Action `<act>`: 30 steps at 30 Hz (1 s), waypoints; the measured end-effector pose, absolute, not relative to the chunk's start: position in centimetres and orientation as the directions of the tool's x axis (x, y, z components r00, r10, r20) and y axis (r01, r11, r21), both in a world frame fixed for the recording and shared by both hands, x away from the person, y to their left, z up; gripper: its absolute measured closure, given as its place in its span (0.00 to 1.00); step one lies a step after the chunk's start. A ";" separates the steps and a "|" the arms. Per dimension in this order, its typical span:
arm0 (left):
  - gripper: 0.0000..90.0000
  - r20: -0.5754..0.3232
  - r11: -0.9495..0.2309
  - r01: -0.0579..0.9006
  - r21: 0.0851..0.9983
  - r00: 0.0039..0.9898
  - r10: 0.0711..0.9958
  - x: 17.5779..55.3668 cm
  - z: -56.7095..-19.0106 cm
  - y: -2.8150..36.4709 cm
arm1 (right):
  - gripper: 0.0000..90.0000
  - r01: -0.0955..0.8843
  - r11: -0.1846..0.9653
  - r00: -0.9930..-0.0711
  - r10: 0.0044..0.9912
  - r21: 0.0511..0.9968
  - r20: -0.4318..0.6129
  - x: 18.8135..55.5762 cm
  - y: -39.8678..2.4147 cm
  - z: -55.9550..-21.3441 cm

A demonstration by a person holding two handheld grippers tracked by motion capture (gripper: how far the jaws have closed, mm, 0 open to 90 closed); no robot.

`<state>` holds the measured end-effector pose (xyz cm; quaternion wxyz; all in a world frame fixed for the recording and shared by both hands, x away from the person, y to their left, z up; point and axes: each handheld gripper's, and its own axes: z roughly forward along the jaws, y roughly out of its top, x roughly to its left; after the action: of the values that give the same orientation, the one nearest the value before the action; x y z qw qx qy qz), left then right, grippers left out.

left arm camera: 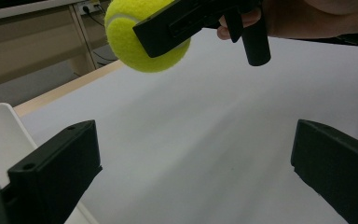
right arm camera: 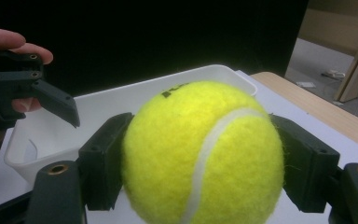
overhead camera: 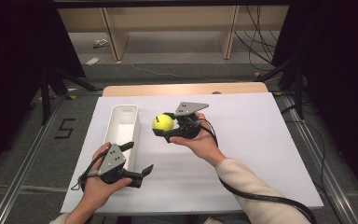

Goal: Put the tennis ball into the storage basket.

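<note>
Right gripper (overhead camera: 161,126) clamps ball (overhead camera: 162,122), seemingly beside bin (overhead camera: 121,122) rim.

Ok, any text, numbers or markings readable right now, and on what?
"5": dark mark on the floor left of the table.
Black print on the tennis ball clamped in the right gripper, seen in the right gripper view: cut off by the ball's curve, unreadable.
Nothing else legible.

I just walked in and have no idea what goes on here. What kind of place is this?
Probably a lab recording station. A white-covered table is hemmed by black curtains and metal floor rails, cables trail across the floor, and a person works handheld grippers, the right gripper clamping a tennis ball.
</note>
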<state>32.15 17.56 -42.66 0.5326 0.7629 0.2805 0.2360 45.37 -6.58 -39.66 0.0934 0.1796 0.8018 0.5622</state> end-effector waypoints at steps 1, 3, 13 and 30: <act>0.01 0.062 -0.276 0.176 0.945 0.731 0.679 32.2 -42.7 17.6 | 0.30 0.180 0.304 -0.919 0.392 0.935 0.050 45.4 -6.5 -39.6; 0.01 0.051 -0.271 0.188 0.944 0.731 0.681 32.1 -42.7 17.5 | 0.30 0.180 0.304 -0.920 0.389 0.936 0.050 45.4 -6.4 -39.6; 0.01 0.056 -0.274 0.184 0.944 0.730 0.682 32.1 -42.7 17.6 | 0.30 0.178 0.303 -0.921 0.387 0.936 0.050 45.5 -6.1 -39.5; 0.01 0.064 -0.275 0.173 0.946 0.732 0.679 32.1 -42.6 17.5 | 0.30 0.172 0.300 -0.923 0.383 0.938 0.047 45.6 -5.7 -39.5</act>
<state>32.12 17.55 -42.64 0.5332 0.7625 0.2791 0.2372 45.61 -5.66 -39.48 0.0930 0.1732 0.8010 0.5655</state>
